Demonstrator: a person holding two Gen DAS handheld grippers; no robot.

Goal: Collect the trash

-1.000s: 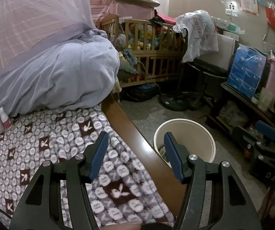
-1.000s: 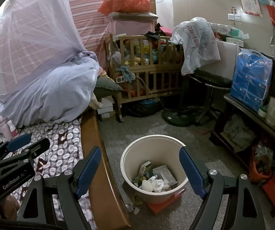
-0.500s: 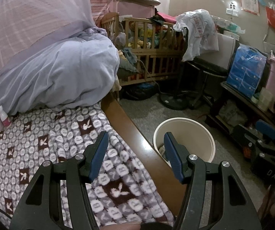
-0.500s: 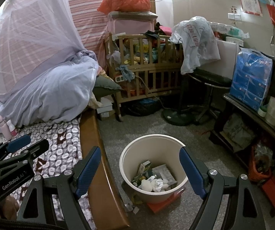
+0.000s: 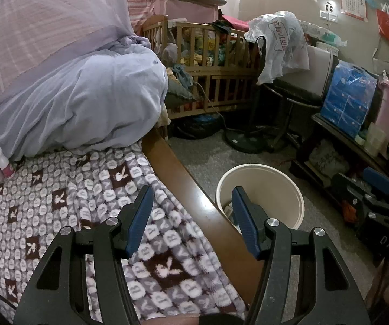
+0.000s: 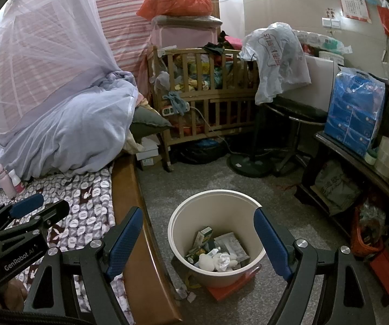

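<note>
Nothing is seen shifted since earlier; left gripper (image 5: 191, 203) and right gripper (image 6: 198, 226) are held spread, empty, above the bin (image 6: 216, 197).

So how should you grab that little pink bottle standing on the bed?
Probably grip the small pink bottle around its upright body from the front, fingers either side. It stands beside a white bottle with the lilac quilt behind it.

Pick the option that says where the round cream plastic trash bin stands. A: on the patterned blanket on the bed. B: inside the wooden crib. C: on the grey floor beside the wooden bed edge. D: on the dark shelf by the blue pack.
C: the round cream plastic trash bin stands on the grey floor, right beside the wooden bed edge, with trash inside.
</note>
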